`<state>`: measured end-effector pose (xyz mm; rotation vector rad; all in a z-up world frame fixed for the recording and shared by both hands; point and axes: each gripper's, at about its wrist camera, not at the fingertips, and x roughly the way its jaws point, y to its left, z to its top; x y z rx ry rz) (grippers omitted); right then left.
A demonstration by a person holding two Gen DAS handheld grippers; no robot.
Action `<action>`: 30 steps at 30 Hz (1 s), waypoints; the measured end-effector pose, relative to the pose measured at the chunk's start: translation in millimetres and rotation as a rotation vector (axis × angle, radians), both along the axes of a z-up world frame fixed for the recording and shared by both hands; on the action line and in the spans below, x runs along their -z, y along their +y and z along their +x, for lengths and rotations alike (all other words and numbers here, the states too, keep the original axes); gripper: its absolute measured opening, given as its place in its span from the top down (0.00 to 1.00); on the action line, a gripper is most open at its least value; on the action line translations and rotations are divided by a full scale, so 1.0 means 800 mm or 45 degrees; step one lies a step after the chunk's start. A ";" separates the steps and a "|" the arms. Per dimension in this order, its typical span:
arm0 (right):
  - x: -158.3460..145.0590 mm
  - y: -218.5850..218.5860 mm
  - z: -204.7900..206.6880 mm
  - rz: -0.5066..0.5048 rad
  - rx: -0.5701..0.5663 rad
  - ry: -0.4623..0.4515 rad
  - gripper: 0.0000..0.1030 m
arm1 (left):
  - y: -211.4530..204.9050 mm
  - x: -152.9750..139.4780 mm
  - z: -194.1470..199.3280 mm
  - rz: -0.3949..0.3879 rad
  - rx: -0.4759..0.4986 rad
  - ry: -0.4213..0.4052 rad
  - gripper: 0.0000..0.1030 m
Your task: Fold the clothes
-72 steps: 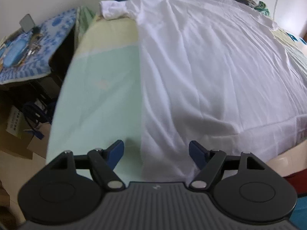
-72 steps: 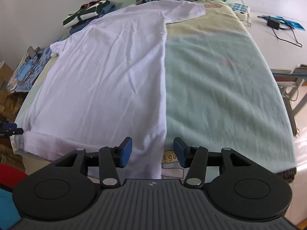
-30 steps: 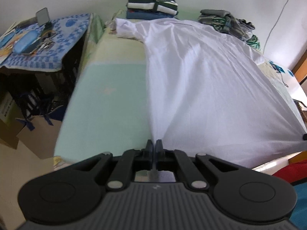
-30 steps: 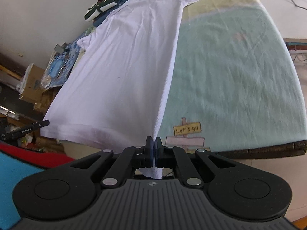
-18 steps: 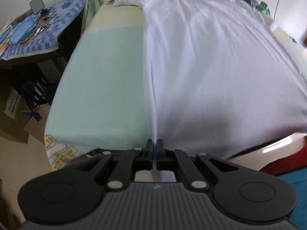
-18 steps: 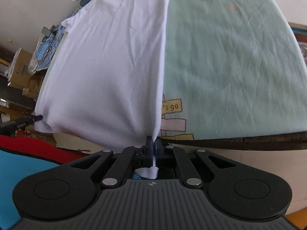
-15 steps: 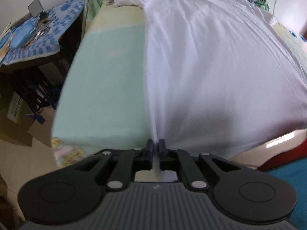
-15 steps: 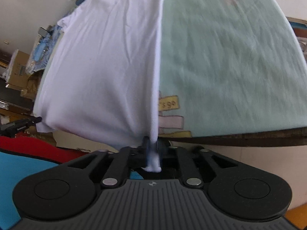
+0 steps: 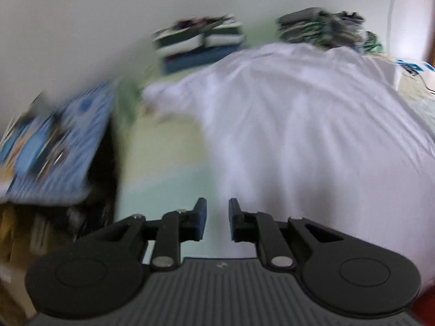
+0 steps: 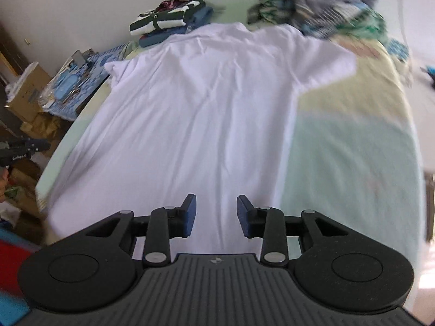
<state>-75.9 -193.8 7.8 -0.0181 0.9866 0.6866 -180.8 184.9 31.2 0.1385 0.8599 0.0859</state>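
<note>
White shirt (image 10: 206,114) spread flat on bed (image 10: 353,163), collar toward far edge. Left hand-held gripper (image 9: 217,217) over shirt's left side edge, right hand-held gripper (image 10: 216,216) above its near hem; both jaws opening, nothing between them.

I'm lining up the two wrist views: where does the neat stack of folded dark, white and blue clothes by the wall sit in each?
Left wrist: the stack of folded dark, white and blue clothes sits upper centre-left, blurred, beyond the white T-shirt.
Right wrist: the stack sits upper left, beyond the T-shirt's far-left corner.
Shared landmark: the loose pile of striped clothes, to the stack's right in both.
</note>
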 end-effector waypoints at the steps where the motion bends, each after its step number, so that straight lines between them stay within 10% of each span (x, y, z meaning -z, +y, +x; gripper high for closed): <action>1: 0.004 0.015 0.012 -0.009 0.007 -0.015 0.65 | -0.010 0.006 0.024 0.001 0.016 -0.008 0.76; 10: 0.032 0.113 0.094 -0.071 0.086 -0.135 0.66 | -0.049 0.070 0.176 0.108 0.007 -0.014 0.71; 17: 0.040 0.099 0.129 -0.190 0.212 -0.227 0.68 | 0.012 0.078 0.211 0.168 -0.135 -0.074 0.45; 21: 0.035 0.087 0.160 -0.261 0.285 -0.229 0.68 | 0.035 0.064 0.233 0.266 -0.184 -0.085 0.58; 30: -0.019 0.198 0.283 -0.019 0.053 -0.306 0.65 | 0.007 0.055 0.306 0.155 -0.207 -0.153 0.48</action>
